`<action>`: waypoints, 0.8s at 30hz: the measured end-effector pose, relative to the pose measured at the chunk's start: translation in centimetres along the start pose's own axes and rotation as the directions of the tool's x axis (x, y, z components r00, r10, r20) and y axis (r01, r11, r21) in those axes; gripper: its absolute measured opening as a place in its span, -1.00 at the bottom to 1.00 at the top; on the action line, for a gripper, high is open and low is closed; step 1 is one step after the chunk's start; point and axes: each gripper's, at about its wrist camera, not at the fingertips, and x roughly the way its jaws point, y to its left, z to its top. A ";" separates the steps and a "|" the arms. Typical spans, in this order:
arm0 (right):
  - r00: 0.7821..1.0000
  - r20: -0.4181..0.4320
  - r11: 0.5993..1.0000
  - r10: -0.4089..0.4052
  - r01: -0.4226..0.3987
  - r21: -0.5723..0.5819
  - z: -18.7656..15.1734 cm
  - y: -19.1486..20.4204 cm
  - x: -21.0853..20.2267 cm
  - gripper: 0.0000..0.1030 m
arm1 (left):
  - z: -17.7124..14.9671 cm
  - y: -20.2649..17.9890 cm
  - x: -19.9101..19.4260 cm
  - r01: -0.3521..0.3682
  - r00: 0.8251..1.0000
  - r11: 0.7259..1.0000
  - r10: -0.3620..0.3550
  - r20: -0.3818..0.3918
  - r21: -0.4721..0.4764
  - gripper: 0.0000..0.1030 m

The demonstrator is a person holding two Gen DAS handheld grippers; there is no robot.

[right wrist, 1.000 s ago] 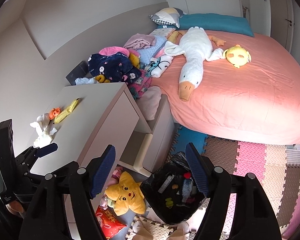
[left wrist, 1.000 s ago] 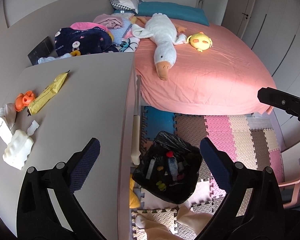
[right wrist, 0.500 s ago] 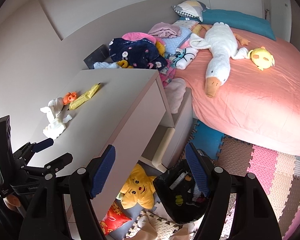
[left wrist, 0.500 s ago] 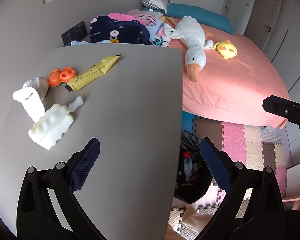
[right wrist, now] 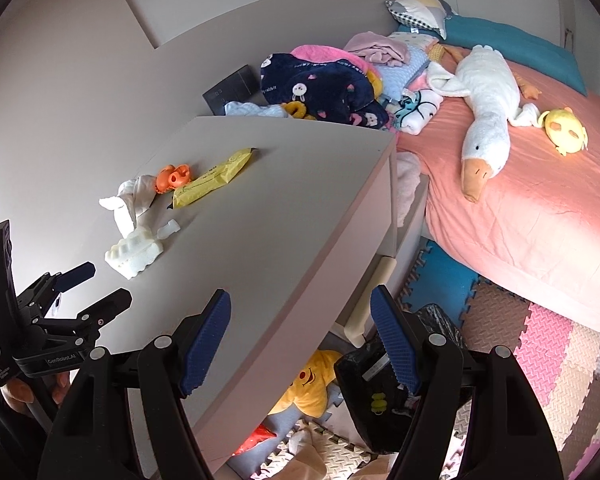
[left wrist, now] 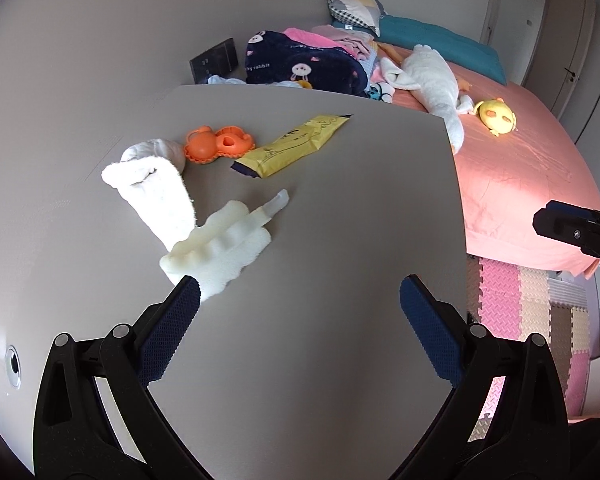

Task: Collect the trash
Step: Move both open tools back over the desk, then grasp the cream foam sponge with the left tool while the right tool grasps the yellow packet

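Note:
On the beige dresser top [left wrist: 320, 240] lie a white foam piece [left wrist: 216, 256], a white cloth [left wrist: 156, 192], an orange plastic piece [left wrist: 218, 144] and a yellow wrapper [left wrist: 296, 145]. My left gripper [left wrist: 298, 320] is open and empty, its left fingertip just short of the foam piece. My right gripper [right wrist: 300, 336] is open and empty, above the dresser's front edge. A black trash bag [right wrist: 384, 396] with rubbish in it stands on the floor below the right gripper. The left gripper [right wrist: 88, 288] also shows in the right wrist view, near the foam [right wrist: 134, 254].
A pink bed [right wrist: 540, 208] with a white goose plush [right wrist: 484, 108] and a yellow plush [right wrist: 566, 132] fills the right. Piled clothes [right wrist: 320, 84] lie behind the dresser. Foam floor mats [right wrist: 540, 344] and a yellow star toy [right wrist: 312, 384] are on the floor.
The left gripper has swung left from over the trash bag to over the dresser top and closed in on the foam piece. The right gripper has moved forward over the dresser edge. Both stayed open.

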 end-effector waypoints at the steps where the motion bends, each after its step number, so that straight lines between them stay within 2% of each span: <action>1: 1.000 -0.004 1.000 0.002 -0.002 -0.003 0.3 0.5 0.4 0.42 | 0.1 0.5 0.1 -0.005 1.000 1.000 0.005 0.001 0.001 0.88; 9: 1.000 -0.018 0.999 0.012 -0.013 -0.039 2.6 3.8 3.1 0.42 | 1.3 3.3 1.8 -0.052 0.999 0.998 0.052 0.006 0.038 0.88; 18: 0.999 -0.036 0.997 0.024 -0.026 -0.066 4.9 6.0 6.0 0.42 | 1.8 5.0 4.7 -0.030 0.999 0.998 0.032 -0.033 0.050 0.87; 24: 0.996 -0.074 0.996 0.057 -0.061 -0.059 6.7 7.4 9.0 0.42 | 1.4 5.2 6.3 -0.011 0.997 0.998 0.016 -0.077 0.066 0.52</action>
